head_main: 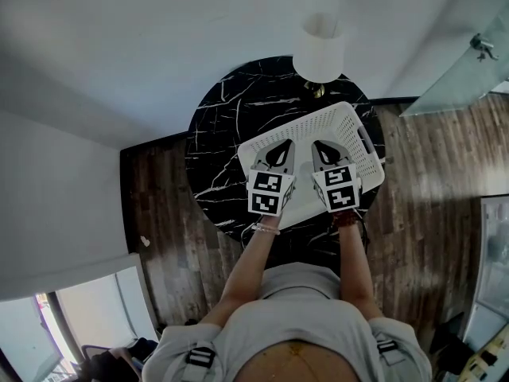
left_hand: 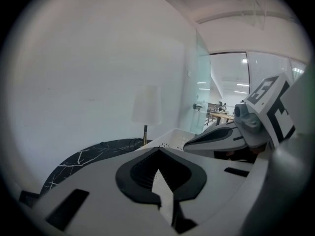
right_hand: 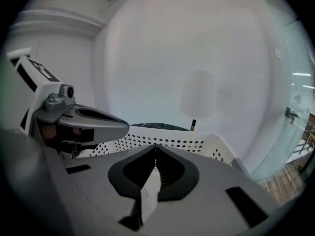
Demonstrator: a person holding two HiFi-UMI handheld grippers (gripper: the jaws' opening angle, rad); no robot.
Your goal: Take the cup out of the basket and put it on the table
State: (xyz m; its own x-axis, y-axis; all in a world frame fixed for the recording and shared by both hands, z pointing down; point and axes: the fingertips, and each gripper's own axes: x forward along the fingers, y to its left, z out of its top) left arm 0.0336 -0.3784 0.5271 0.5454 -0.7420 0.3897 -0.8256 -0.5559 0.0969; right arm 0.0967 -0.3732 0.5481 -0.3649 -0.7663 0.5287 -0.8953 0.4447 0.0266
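Note:
A white perforated basket (head_main: pixel 338 119) stands on the round black marble table (head_main: pixel 219 142), toward its right side. No cup shows in any view; the grippers cover the inside of the basket. My left gripper (head_main: pixel 279 151) and right gripper (head_main: pixel 323 150) hover side by side above the basket, pointing away from me. In the left gripper view the left gripper (left_hand: pixel 158 150) has its jaws together with nothing between them. The right gripper (right_hand: pixel 155 146) is likewise shut and empty, with the basket's far wall (right_hand: pixel 197 144) just beyond it.
A lamp with a white shade (head_main: pixel 320 48) stands at the table's far edge behind the basket. White walls close in at the back and left. Wooden floor (head_main: pixel 429 189) surrounds the table, and a glass partition (head_main: pixel 465 78) is at the right.

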